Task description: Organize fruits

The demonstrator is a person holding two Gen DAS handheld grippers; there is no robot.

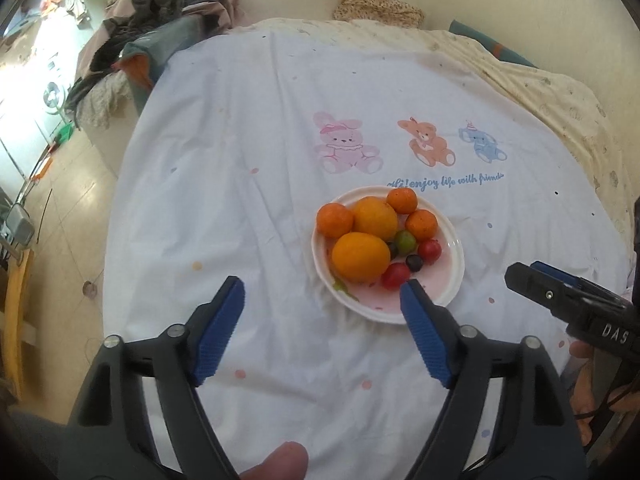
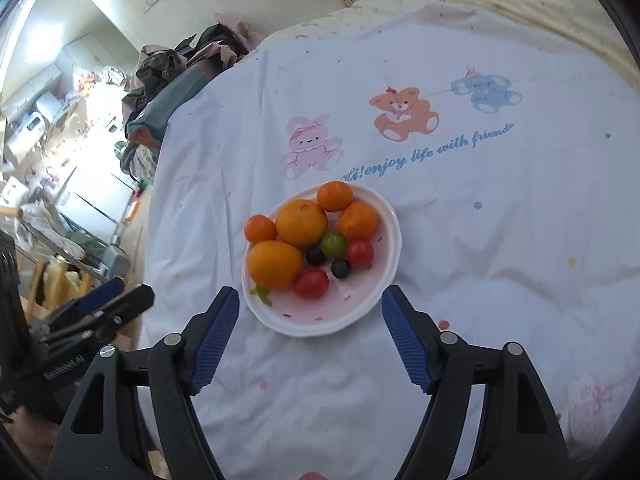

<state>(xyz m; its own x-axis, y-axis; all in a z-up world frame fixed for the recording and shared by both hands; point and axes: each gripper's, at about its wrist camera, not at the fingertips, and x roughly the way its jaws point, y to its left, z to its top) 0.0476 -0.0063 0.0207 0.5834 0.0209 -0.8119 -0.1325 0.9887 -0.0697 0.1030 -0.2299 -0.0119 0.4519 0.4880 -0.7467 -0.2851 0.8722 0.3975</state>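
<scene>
Holding both the left gripper (image 1: 322,292) and right gripper (image 2: 310,300) with jaws apart and empty, we are seeing all fruits (image 2: 301,222) gathered on the plate (image 2: 394,232); any approach should be gentle.

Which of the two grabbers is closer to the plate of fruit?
Hard to call, perhaps the left. The left gripper has one finger over the plate rim; the right gripper straddles its near edge. Both are open.
</scene>
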